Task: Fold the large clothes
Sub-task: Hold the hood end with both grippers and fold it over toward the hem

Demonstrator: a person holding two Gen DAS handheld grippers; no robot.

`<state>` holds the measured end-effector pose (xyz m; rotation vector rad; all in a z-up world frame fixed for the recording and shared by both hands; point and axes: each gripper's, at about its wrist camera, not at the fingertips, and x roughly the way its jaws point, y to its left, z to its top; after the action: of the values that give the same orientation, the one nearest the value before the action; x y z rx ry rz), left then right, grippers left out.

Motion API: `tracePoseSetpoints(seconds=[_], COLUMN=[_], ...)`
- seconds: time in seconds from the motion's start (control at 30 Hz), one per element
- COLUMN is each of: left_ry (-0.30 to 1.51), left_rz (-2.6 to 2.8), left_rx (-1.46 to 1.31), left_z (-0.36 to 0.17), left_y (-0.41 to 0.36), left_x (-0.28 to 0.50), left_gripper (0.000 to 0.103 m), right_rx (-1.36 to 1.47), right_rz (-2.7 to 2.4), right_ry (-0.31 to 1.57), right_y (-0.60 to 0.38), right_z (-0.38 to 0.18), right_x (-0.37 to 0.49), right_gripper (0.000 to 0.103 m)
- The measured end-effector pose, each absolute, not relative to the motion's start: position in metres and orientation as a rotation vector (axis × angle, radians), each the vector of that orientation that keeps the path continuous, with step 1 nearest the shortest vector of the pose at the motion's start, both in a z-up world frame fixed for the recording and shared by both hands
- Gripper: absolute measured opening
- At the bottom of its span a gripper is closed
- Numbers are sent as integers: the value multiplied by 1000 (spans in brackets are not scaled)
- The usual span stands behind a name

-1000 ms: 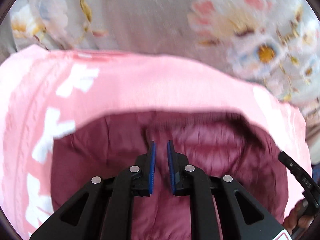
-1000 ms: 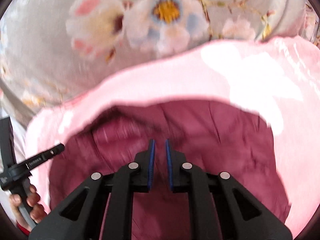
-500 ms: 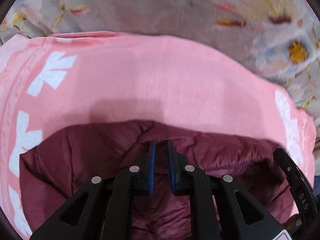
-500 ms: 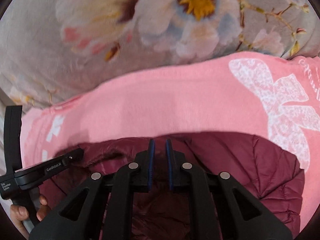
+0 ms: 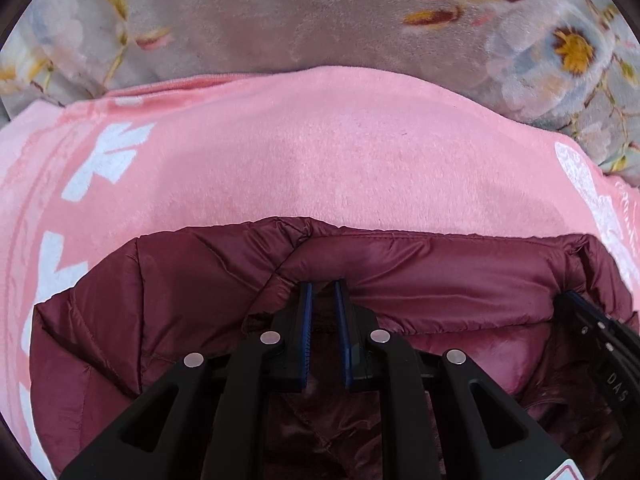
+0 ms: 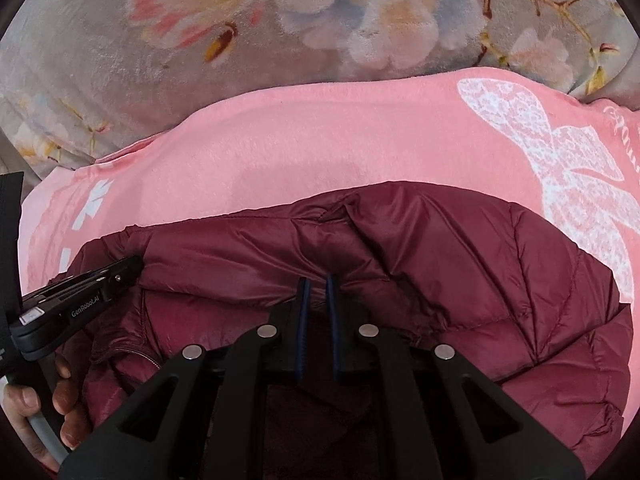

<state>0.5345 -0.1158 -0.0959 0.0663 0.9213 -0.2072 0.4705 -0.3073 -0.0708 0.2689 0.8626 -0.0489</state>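
A maroon quilted puffer jacket (image 5: 192,280) lies on a pink blanket (image 5: 320,152) with white bow prints. My left gripper (image 5: 321,286) is shut on a fold of the jacket near its collar edge. My right gripper (image 6: 315,280) is shut on the jacket's edge too (image 6: 460,248), further right along the same edge. The right gripper body shows at the right rim of the left wrist view (image 5: 600,344). The left gripper body (image 6: 76,300) and the hand holding it show at the left of the right wrist view.
The pink blanket (image 6: 320,148) lies over a grey plush cover with large flower prints (image 5: 280,20), which fills the far side in both views (image 6: 160,40).
Both grippers have brought the jacket's edge down onto the pink blanket. The jacket hung lifted and blurred a second ago and now lies lower, with more of its quilted outer face showing.
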Motion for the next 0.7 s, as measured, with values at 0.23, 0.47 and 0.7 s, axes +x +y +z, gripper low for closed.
tracePoseSetpoints(seconds=[0.23, 0.47, 0.7], left_ry=[845, 840, 839], left_rz=[-163, -169, -175], left_rx=[138, 108, 88], left_z=[-96, -97, -95], left_y=[-123, -120, -117], left_x=[526, 526, 524], left_gripper=[13, 13, 14], right_rx=[236, 259, 236], right_rz=[-58, -55, -69], right_ry=[838, 827, 808], right_y=[-304, -307, -304], right_z=[-72, -75, -74], right_x=[473, 473, 469], right_gripper=[6, 6, 7])
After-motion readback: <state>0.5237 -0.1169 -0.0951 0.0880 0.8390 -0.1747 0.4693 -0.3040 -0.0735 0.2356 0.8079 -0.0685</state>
